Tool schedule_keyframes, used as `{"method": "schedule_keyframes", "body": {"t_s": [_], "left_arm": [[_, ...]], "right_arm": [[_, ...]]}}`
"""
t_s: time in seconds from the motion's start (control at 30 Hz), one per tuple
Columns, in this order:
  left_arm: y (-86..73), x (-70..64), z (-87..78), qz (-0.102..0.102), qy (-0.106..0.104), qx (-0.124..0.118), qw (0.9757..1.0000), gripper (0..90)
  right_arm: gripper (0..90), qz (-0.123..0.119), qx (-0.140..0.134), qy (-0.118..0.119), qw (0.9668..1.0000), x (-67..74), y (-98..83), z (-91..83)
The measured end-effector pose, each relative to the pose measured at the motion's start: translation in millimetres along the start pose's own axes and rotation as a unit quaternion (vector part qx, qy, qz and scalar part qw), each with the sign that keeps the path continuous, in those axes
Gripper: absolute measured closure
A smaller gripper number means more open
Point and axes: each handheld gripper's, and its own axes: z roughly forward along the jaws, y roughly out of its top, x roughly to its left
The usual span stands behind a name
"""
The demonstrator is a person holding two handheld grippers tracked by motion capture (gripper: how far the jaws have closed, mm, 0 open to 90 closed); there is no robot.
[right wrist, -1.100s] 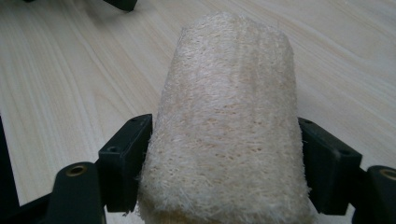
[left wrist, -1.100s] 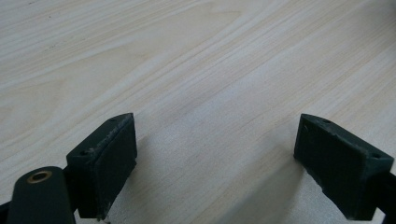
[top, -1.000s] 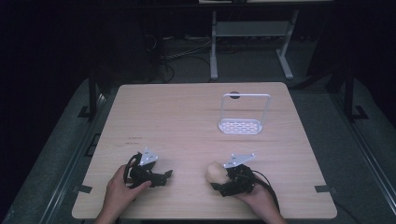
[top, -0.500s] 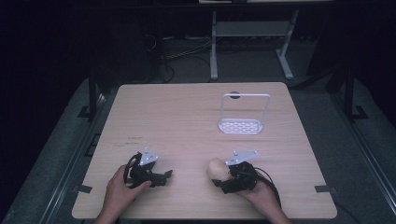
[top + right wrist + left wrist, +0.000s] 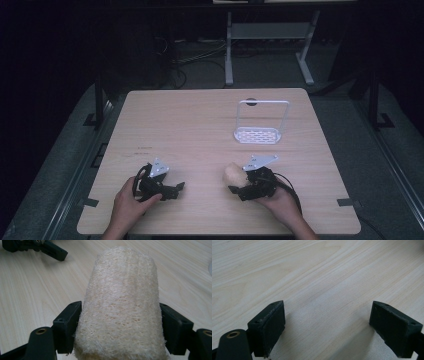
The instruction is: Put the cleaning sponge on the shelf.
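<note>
Left gripper rests near the front edge of the desk, towards its left corner, and its jaws stand wide apart with nothing between them. Right gripper is near the front edge too, right of the middle, and its jaws are clamped on a pale loofah sponge, one pad on each side. A person's hand holds each gripper from below.

Light wood with a fine grain covers the desk. A white wire rack stands on the right half, closer to the back edge, well apart from both grippers. Around the desk the room is dark; a grey floor, a white metal frame and some cables lie behind the back edge.

Seen from the left gripper view, the left gripper shows its two black pads and bare wood between them, with soft shadows under each pad. From the right gripper view, the right gripper shows the rough, fibrous weave of the sponge, which the high view gives as a pale lump. That view also catches the left gripper at the top left, lying on the wood.
</note>
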Motion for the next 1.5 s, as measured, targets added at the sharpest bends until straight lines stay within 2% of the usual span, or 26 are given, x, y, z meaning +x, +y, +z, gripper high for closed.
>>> {"method": "schedule_keyframes", "body": {"t_s": [0.77,1.5], "left_arm": [[0.0,-0.2,0.2,-0.001,0.000,-0.001,1.0000,12.6],[0.0,-0.2,0.1,-0.001,0.000,-0.001,1.0000,12.6]], "right_arm": [[25.9,-0.004,-0.010,-0.012,0.9999,-19.9,15.1,0.3],[26.0,0.004,-0.022,-0.040,0.9990,-38.9,25.9,-2.8]]}}
